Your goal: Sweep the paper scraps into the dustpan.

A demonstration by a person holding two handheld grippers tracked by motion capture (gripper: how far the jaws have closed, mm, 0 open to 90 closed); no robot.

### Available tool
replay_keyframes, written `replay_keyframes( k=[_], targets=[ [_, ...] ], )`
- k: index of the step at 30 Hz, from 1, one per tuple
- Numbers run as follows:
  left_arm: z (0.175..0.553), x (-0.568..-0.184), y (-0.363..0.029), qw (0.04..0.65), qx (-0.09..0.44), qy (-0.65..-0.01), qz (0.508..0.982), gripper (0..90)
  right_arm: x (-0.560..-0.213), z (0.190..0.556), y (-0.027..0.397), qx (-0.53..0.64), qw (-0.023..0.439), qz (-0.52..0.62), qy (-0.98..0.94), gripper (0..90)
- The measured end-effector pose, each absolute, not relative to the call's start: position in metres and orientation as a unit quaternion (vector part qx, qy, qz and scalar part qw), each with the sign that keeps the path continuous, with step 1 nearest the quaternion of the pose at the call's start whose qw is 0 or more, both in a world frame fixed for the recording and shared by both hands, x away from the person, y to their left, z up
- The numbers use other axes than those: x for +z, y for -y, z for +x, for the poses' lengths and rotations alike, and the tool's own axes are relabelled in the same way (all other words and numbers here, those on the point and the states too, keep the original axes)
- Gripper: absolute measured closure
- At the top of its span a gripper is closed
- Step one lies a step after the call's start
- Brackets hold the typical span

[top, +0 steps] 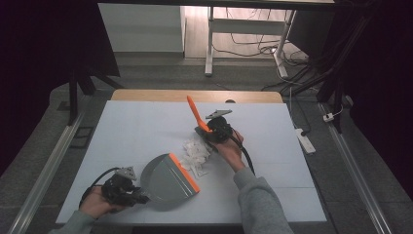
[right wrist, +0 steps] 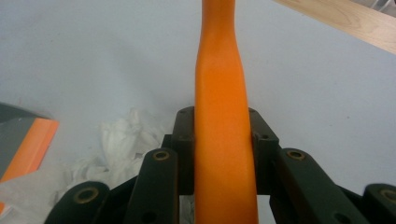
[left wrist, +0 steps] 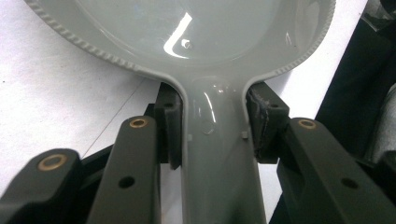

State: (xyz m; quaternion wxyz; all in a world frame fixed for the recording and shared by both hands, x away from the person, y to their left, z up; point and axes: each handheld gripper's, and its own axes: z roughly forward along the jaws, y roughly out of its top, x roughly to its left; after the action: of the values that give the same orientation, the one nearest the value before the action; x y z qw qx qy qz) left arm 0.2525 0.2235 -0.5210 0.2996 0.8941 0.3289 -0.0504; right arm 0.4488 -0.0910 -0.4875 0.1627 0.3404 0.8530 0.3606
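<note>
Left claw point(top: 141, 199) sits lower left of the high view, held by the person's left hand point(top: 97, 204), cable looping off to the left. It pinches the handle of a grey dustpan point(top: 168, 180); in the left gripper view both pads press the grey handle point(left wrist: 217, 158) from either side, pan bowl filling the top of that frame. Dustpan lies flat on the white desk point(top: 131, 131), lower centre of the high view, its orange lip point(top: 185, 173) on the right edge, facing up-right.

Just right of that lip, centre of frame: a pile of white crumpled paper scraps point(top: 197, 153), touching or nearly touching the lip. In the right gripper view the scraps point(right wrist: 121, 140) show at lower left, with the orange lip at the far left edge.

Right claw point(top: 203, 131) is centre-right in the high view, held by the right hand point(top: 229, 148), grey sleeve point(top: 258, 200) coming up from the bottom. It is clamped on an orange brush handle point(top: 195, 113) that sticks up and to the upper left. Right gripper view: both pads tight against the orange handle point(right wrist: 222, 154), which runs straight up the middle. Brush head is hidden; can't tell if it touches the scraps.

Wooden desk edge point(top: 195, 95) runs along the far side.
</note>
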Motion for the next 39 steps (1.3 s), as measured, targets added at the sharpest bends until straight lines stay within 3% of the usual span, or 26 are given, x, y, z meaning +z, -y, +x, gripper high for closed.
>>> replay_keyframes(
  k=[24, 39],
  targets=[
    [0.252, -0.522, -0.222, 0.301, -0.051, -0.333, 0.892, 60.9, -0.490, 0.392, 0.054, 0.368, 0.142, 0.255, -0.883, 70.2],
    [0.253, -0.522, -0.222, 0.301, -0.051, -0.332, 0.893, 60.9, -0.488, 0.374, 0.054, 0.392, 0.118, 0.250, -0.877, 70.2]
  ],
)
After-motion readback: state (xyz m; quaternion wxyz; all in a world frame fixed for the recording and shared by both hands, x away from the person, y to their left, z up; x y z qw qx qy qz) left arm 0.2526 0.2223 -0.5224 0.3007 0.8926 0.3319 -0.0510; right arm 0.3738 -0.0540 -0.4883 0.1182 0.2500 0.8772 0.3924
